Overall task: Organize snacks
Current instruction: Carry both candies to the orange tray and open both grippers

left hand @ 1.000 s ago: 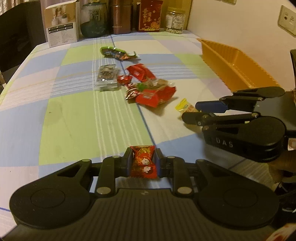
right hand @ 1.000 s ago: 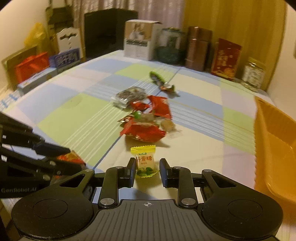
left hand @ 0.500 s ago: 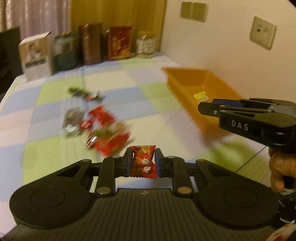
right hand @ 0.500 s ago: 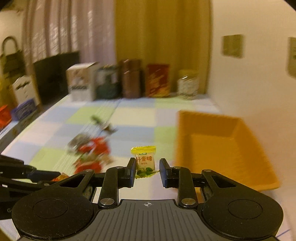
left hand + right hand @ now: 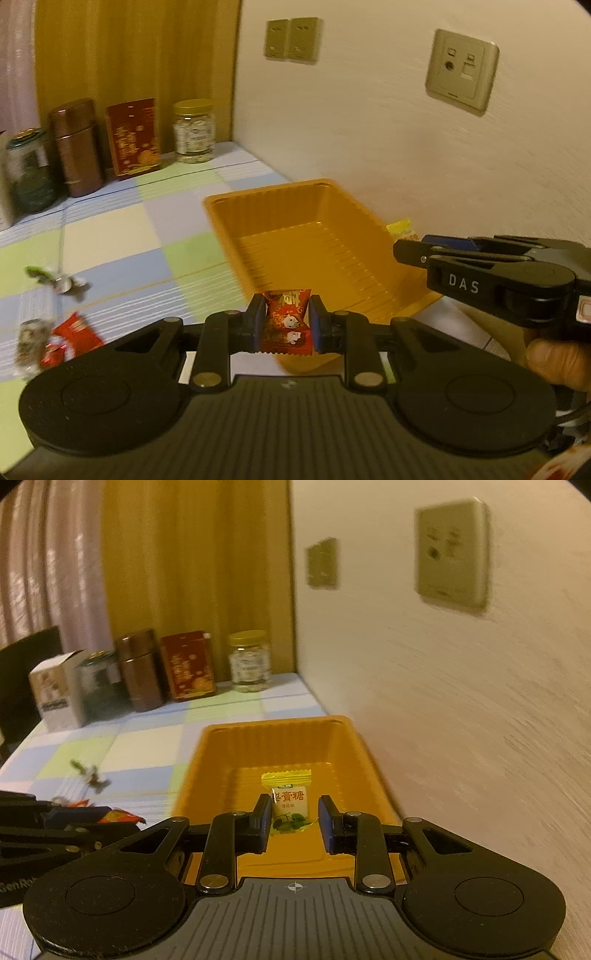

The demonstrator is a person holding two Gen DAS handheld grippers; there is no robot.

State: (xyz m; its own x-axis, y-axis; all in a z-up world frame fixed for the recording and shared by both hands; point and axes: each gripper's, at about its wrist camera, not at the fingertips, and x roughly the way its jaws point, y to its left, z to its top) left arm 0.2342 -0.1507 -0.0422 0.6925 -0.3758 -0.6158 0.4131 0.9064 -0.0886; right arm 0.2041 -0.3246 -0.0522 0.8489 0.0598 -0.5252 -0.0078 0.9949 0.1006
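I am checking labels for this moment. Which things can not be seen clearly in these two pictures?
- Snacks left on the table: left wrist view, motion blur, partly cut by the left gripper.
- Yellow candy: left wrist view, mostly behind the right gripper.
- Orange tray: right wrist view, near end hidden by the gripper body.

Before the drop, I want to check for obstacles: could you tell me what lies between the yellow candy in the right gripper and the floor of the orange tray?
Nothing: in the right wrist view the yellow candy hangs over the orange tray, whose floor is bare.
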